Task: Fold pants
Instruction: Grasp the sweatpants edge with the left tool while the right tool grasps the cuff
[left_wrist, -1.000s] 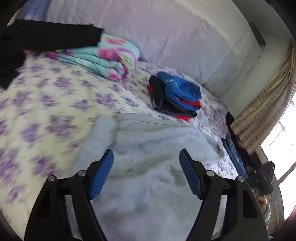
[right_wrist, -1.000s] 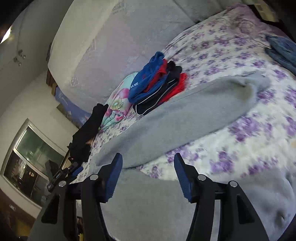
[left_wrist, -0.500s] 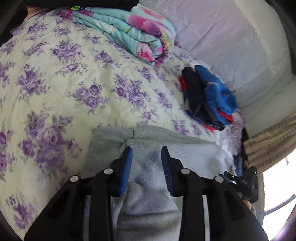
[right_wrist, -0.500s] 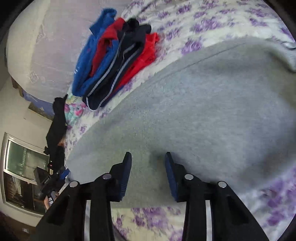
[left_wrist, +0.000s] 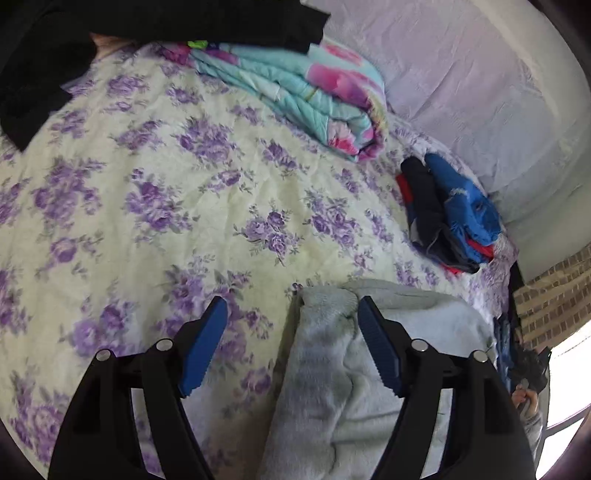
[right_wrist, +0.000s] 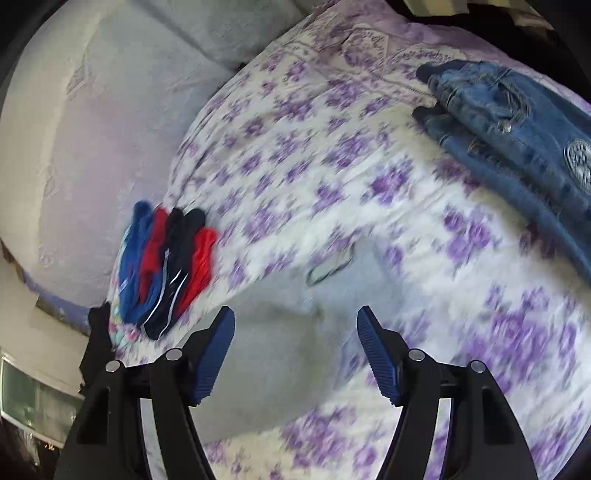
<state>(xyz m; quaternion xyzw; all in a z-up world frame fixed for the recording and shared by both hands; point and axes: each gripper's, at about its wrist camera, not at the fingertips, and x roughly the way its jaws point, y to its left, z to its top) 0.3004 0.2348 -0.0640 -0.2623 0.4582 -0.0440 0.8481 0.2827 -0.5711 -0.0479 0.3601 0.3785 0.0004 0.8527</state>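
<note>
At the bottom of the left wrist view we see the left gripper (left_wrist: 291, 343), its blue-padded jaws wide apart and opening. The grey pants (left_wrist: 332, 369) lie on the bed beneath it: a folded edge of the cloth runs up between the jaws, close to the right-hand pad, but neither pad presses on it, so nothing is held. The pants spread to the lower right of this view, and the left-hand pad stands over bare bedspread (left_wrist: 166, 221), cream with purple flowers.

Farther up the bed, to the right, we note a pile of blue, red and black clothes (left_wrist: 447, 218) near the pale headboard (left_wrist: 461, 74). Beyond the middle of the bedspread lies a folded turquoise and pink quilt (left_wrist: 314, 99), with a black garment (left_wrist: 110, 22) across the far edge and partly over the quilt. A checked curtain (left_wrist: 554, 299) hangs at the right margin.

At the bottom of the right wrist view we see the right gripper (right_wrist: 295, 354), its jaws likewise wide and opening, gripping nothing. The grey pants (right_wrist: 288, 343) lie flat on the bed directly below and between the jaws; the picture is blurred, so we cannot tell whether the pads touch the cloth. To the left, farther off, sits the same blue, red and black pile (right_wrist: 166, 266); at the far right, near the bed's edge, lie blue jeans (right_wrist: 517, 122).
</note>
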